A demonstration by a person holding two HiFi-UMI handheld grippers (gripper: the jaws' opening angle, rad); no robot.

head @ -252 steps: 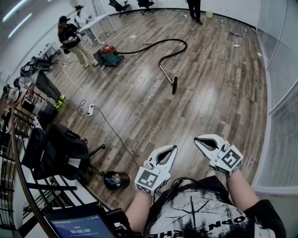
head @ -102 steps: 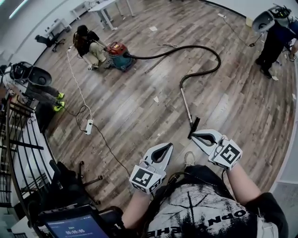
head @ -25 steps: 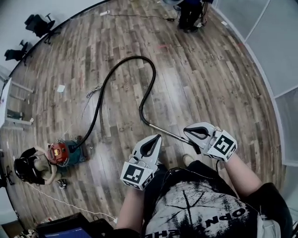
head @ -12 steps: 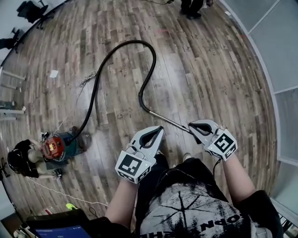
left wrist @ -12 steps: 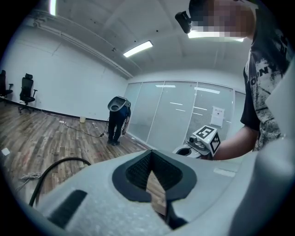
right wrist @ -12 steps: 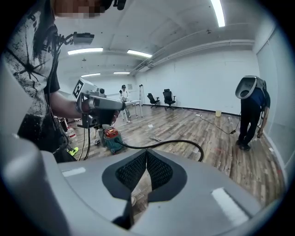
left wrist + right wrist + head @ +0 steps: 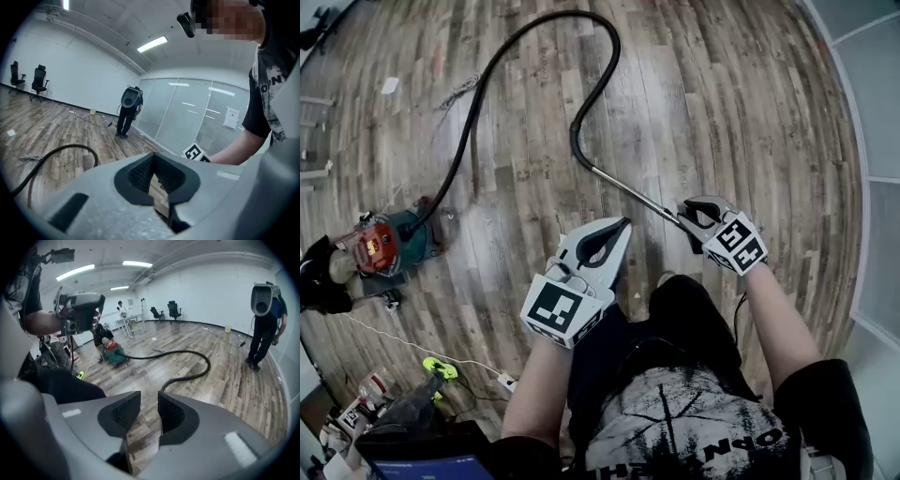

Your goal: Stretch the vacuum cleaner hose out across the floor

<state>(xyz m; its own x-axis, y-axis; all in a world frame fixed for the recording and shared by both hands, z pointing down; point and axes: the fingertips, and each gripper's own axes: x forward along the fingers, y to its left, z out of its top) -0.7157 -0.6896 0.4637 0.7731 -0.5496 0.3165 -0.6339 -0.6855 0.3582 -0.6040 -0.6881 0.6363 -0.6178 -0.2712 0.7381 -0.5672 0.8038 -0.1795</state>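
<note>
Floor (image 7: 750, 112) of wood planks carries the black hose (image 7: 473, 103). The hose runs from the vacuum (image 7: 380, 248) at the left, arcs up and round in a wide loop, then curls back down into the metal wand (image 7: 628, 190). The wand slants toward the right hand-held gripper (image 7: 686, 217), and its end lies just at that gripper's tips. That gripper's jaws are opening, and in the right gripper view only floor shows in the gap between them. The left hand-held gripper (image 7: 622, 225) hangs beside it, apart from the wand, with its jaws pressed together on nothing.
</note>
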